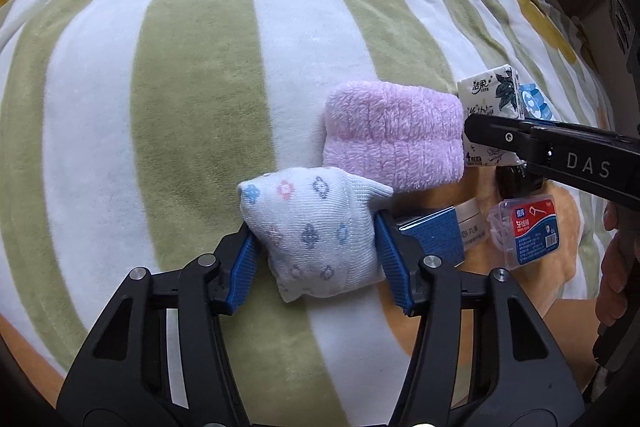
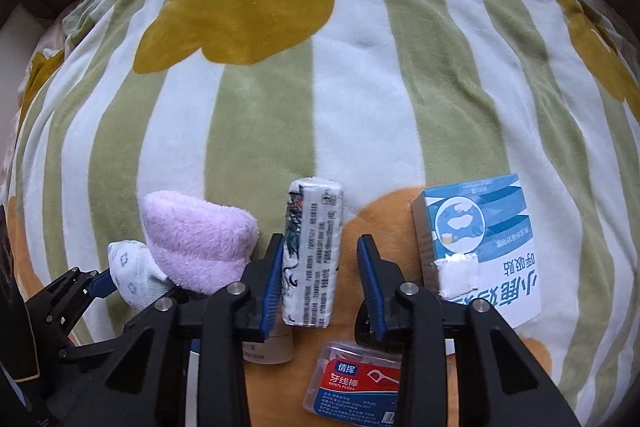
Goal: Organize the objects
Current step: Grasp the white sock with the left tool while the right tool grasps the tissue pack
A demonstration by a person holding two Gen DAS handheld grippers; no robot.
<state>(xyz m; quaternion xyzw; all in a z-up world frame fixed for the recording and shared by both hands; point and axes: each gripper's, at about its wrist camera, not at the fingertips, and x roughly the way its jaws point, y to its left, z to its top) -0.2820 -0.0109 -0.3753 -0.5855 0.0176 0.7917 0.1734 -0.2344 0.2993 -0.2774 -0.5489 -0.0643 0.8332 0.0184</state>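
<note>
A rolled white sock (image 1: 308, 215) with small flower prints lies on the striped blanket (image 1: 192, 107). My left gripper (image 1: 314, 239) is shut on it, and both blue pads (image 1: 244, 259) press into its sides. In the right wrist view a white tissue pack (image 2: 312, 267) stands on edge between the fingers of my right gripper (image 2: 320, 239). The left pad (image 2: 272, 283) touches the pack; a gap separates the right pad from it, so this gripper is open. A folded pink fluffy cloth (image 1: 394, 135) sits between the sock and the tissue pack (image 1: 490, 95).
A blue-and-white box (image 2: 480, 239) lies right of the tissue pack. A clear dental floss box (image 2: 356, 383) and a small cream jar (image 2: 272, 345) sit close in front. The blanket (image 2: 360, 87) stretches away beyond them. A hand (image 1: 612, 267) holds the right gripper.
</note>
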